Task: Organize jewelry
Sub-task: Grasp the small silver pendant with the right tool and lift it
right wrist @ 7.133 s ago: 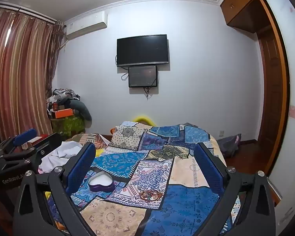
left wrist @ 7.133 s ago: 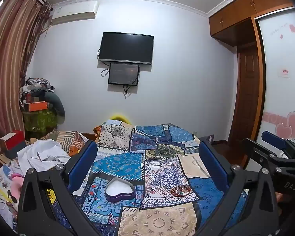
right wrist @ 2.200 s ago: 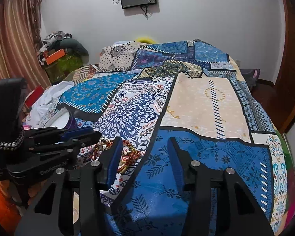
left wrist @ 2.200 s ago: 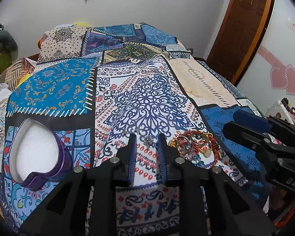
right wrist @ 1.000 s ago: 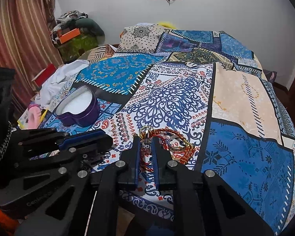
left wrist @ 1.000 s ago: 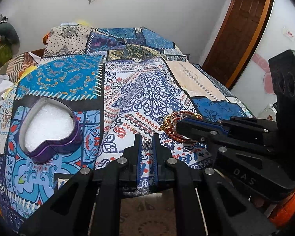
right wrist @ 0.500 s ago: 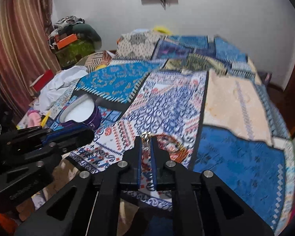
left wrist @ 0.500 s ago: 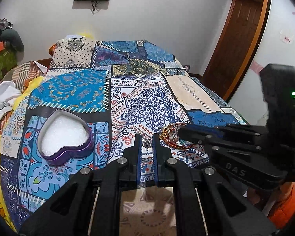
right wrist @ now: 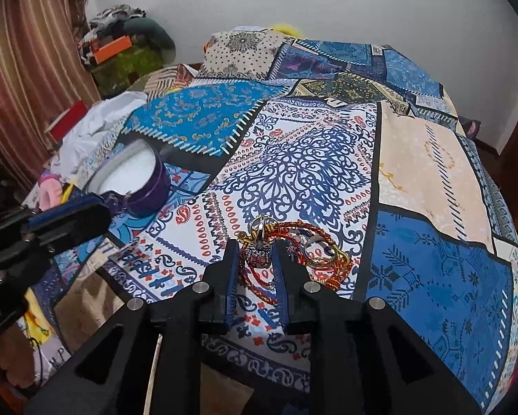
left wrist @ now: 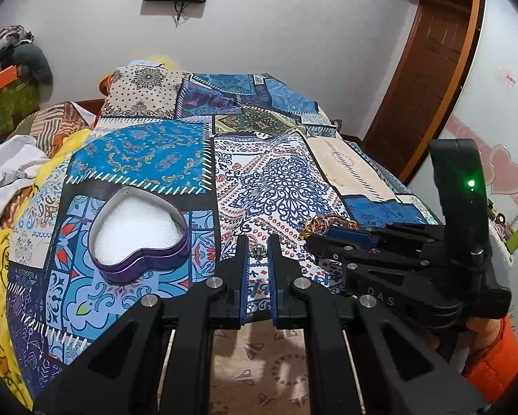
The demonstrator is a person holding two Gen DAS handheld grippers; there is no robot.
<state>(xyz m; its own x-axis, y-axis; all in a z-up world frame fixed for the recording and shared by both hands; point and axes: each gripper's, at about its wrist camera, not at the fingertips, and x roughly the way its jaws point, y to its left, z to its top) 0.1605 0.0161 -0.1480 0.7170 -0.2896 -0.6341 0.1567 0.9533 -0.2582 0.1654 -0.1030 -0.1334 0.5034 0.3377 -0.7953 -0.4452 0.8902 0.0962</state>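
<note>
- Left wrist view: your left gripper (left wrist: pixel 259 247) is pinched nearly closed on a small silver trinket (left wrist: pixel 258 251), held just above the patchwork bedspread (left wrist: pixel 286 186).
- Carry it left to the heart-shaped tin (left wrist: pixel 139 231), which sits open with white padding inside. Centre the trinket over the padding before you let go, since a piece this small would vanish against the busy print.
- Your right gripper (right wrist: pixel 256 256) sits narrow, its jaws opening, with a dark beaded charm (right wrist: pixel 257 254) between them; I cannot tell whether the pads touch it.
- The charm belongs to the jewelry pile (right wrist: pixel 293 252) of red cords, gold chain and rings. Lift slowly there, because tangled strands may drag neighbours along.
</note>
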